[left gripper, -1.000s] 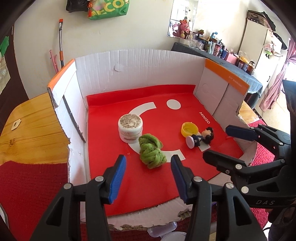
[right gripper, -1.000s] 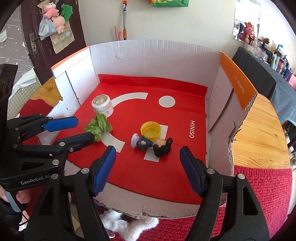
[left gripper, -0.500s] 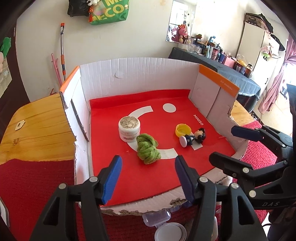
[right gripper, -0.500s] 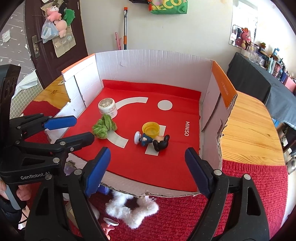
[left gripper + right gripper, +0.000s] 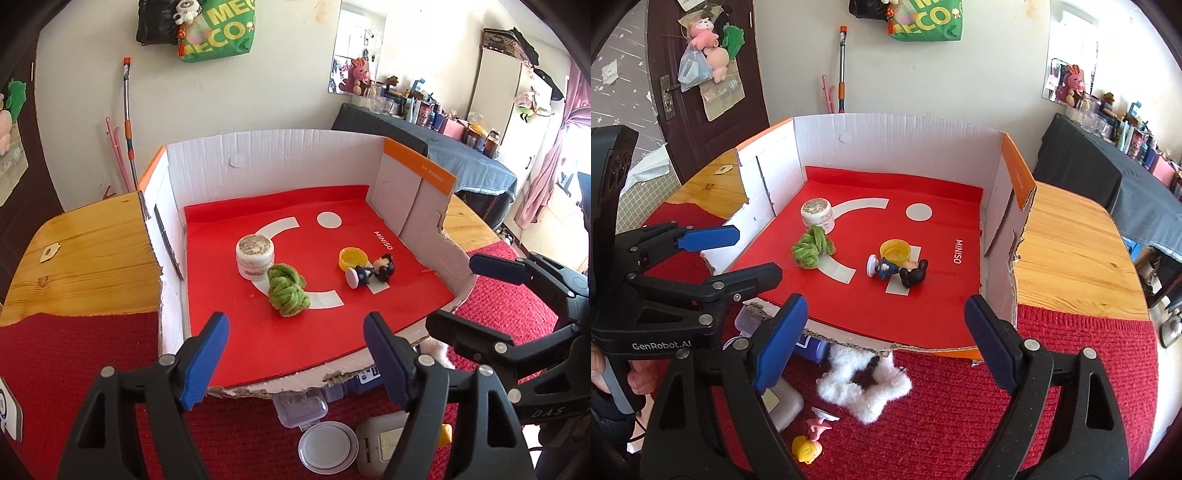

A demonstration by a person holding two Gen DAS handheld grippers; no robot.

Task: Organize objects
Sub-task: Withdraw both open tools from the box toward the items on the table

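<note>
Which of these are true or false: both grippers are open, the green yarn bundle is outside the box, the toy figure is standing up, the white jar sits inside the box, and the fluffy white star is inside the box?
1. Both the left gripper and the right gripper are open and hold nothing. True.
2. The green yarn bundle is outside the cardboard box. False: it lies on the box's red floor, beside the white jar.
3. The toy figure stands upright. False: it lies on its side by the yellow cup.
4. The white jar sits inside the box. True.
5. The fluffy white star is inside the box. False: it lies on the red cloth in front of it.
</note>
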